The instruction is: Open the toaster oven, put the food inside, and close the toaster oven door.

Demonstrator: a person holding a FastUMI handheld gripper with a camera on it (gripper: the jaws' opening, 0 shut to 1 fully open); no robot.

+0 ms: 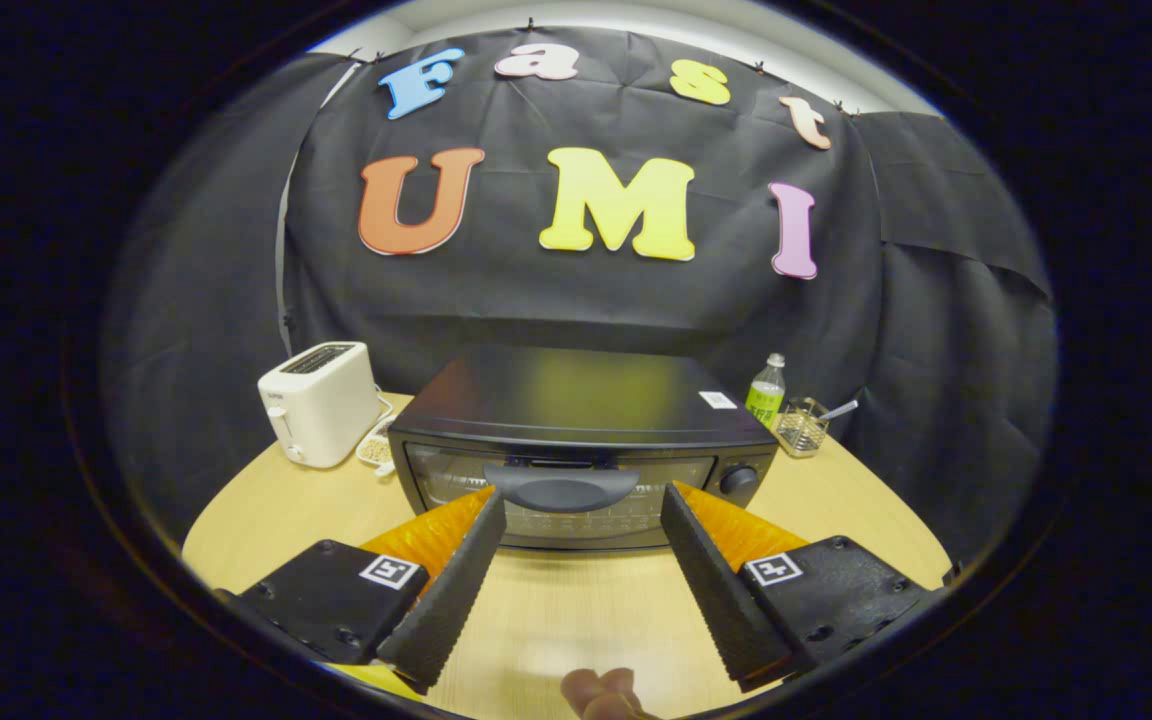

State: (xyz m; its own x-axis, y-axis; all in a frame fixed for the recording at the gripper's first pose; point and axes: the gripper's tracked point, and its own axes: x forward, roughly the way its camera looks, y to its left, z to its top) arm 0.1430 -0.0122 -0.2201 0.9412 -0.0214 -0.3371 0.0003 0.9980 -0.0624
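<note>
The toaster oven (pixel 576 445) is sitting square on the pale wood-grain worktop (pixel 576 600), a boxy dark thing with a glossy flat top, a glass door and a broad curved handle (pixel 561 487) across the door's upper edge. The door is standing shut. A round knob (pixel 738 480) is showing at the right of the door.

The gripper (pixel 581 505) is hovering just in front of the door with its fingers spread wide and holding nothing; the ribbed pads (pixel 456 590) are flanking the handle, their tips just beside its two ends. A stretch of bare worktop is lying open between the fingers. A fingertip (pixel 601 695) is peeking in at the near edge.

To the oven's left a smooth white toaster (pixel 319 402) is standing, well apart. To the right, behind the oven's corner, a small clear bottle (pixel 766 392) and a wire basket (pixel 801 428) are crowding the worktop's rim.
</note>
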